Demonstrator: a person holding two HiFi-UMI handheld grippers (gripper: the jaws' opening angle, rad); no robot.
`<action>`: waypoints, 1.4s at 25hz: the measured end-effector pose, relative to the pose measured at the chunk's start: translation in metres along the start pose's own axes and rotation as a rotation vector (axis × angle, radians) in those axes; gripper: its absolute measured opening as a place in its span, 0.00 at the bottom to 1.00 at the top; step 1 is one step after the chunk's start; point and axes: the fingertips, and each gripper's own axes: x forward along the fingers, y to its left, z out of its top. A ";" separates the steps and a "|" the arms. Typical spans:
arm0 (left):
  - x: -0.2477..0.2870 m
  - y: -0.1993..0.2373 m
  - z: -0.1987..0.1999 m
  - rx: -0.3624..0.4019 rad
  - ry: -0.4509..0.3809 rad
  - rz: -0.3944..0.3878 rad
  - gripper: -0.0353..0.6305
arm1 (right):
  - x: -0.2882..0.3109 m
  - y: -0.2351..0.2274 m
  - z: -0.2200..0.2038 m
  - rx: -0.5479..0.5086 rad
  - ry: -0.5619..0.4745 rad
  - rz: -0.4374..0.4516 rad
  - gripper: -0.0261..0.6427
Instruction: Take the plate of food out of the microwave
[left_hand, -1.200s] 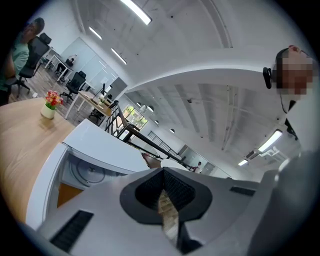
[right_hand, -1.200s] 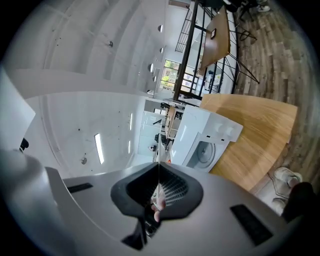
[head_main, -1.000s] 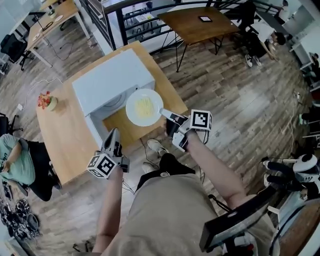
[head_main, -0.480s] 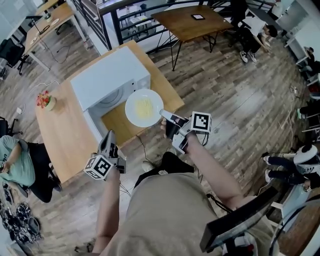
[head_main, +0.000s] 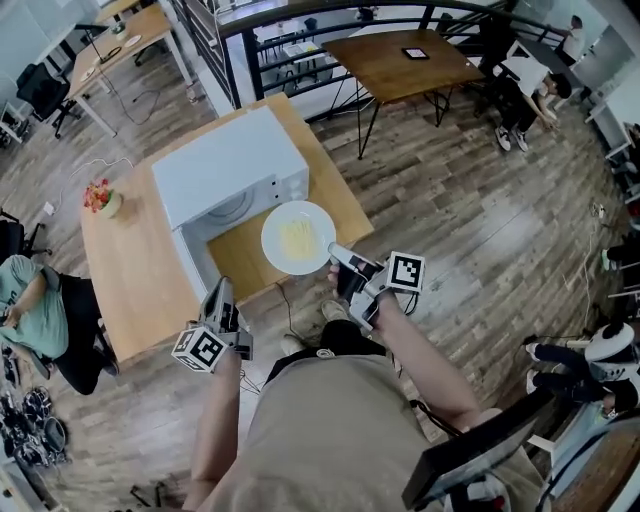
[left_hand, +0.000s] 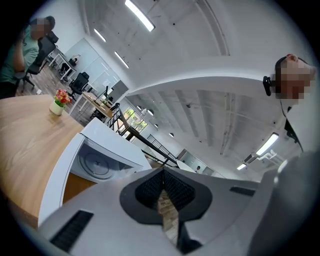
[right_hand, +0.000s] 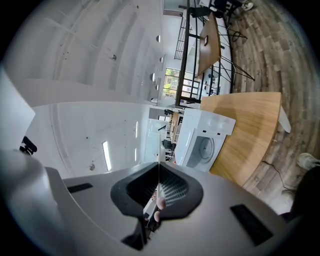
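White and flat, the plate of food (head_main: 297, 237) is pinched by its rim in the right gripper (head_main: 338, 258) and kept level so nothing slides off, over the near edge of the desk (head_main: 130, 270). The left gripper (head_main: 221, 297), jaws together on nothing, waits at 8 o'clock from the plate beside the open door (head_main: 192, 265). Farther back at 11 o'clock is the microwave (head_main: 225, 165), and the flower pot (head_main: 100, 201) at 9 o'clock is well out of the way.

Left gripper (left_hand: 163, 172) is seen at 6 o'clock, jaws closed on each other. White microwave (left_hand: 107, 137) is spotted around 8 o'clock on the wooden table (left_hand: 30, 130), turntable (left_hand: 95, 164) exposed. Flowerpot (left_hand: 60, 102) is parked near 10 o'clock.
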 end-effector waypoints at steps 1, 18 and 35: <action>0.002 0.003 -0.004 -0.003 -0.001 0.018 0.06 | -0.001 -0.004 0.004 0.000 0.006 -0.003 0.06; 0.036 0.013 -0.023 0.001 -0.032 0.213 0.06 | 0.018 -0.062 0.071 0.001 0.129 -0.037 0.06; 0.056 0.032 -0.029 -0.041 -0.031 0.252 0.06 | 0.040 -0.092 0.091 0.015 0.190 -0.068 0.06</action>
